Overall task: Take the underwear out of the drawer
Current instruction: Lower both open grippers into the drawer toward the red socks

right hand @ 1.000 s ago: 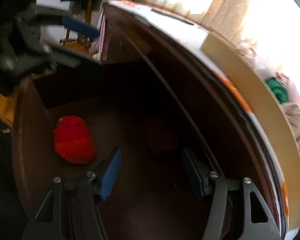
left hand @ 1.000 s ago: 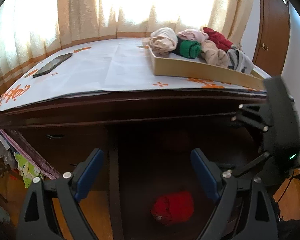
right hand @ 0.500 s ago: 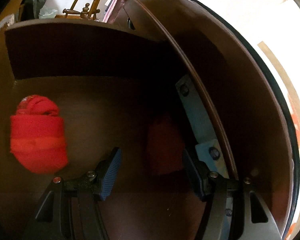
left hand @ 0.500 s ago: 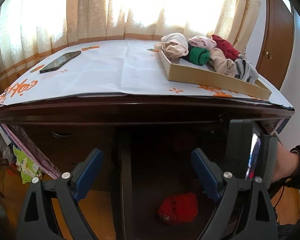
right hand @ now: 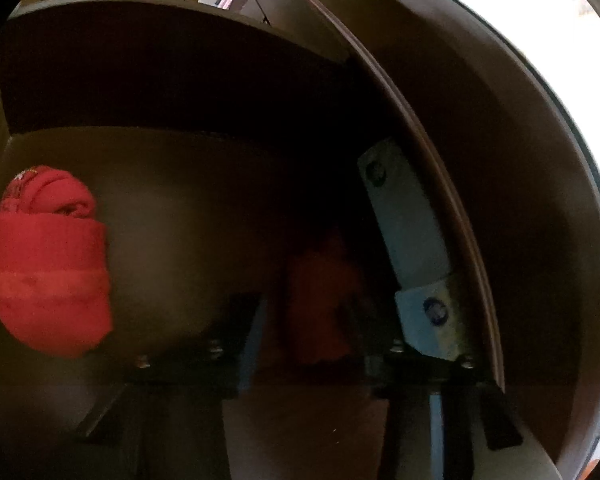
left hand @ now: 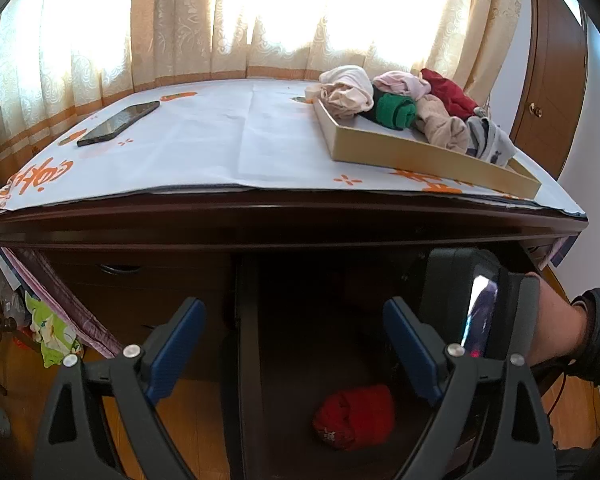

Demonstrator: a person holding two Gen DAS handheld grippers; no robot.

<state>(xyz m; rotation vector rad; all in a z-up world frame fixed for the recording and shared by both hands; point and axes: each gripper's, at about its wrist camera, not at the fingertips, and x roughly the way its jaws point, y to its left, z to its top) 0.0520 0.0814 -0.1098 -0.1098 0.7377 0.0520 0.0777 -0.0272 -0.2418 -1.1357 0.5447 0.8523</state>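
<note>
Closing: my right gripper [right hand: 306,320] was narrowing its jaws around dark red underwear [right hand: 320,300] deep in the drawer [right hand: 180,80].
Left gripper [left hand: 292,344]: I held it wide open, empty, above the drawer.
Bright red roll [right hand: 48,260]: lay left of the drawer's dark piece.

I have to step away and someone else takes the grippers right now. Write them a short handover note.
Left gripper: open, empty, above the open drawer.
Right gripper: deep in the drawer, jaws closing around a dark red roll; grip unconfirmed.
Bright red roll lies loose on the drawer floor.
Done: several rolls in the tray on top.
Left: lift out both red rolls.
</note>
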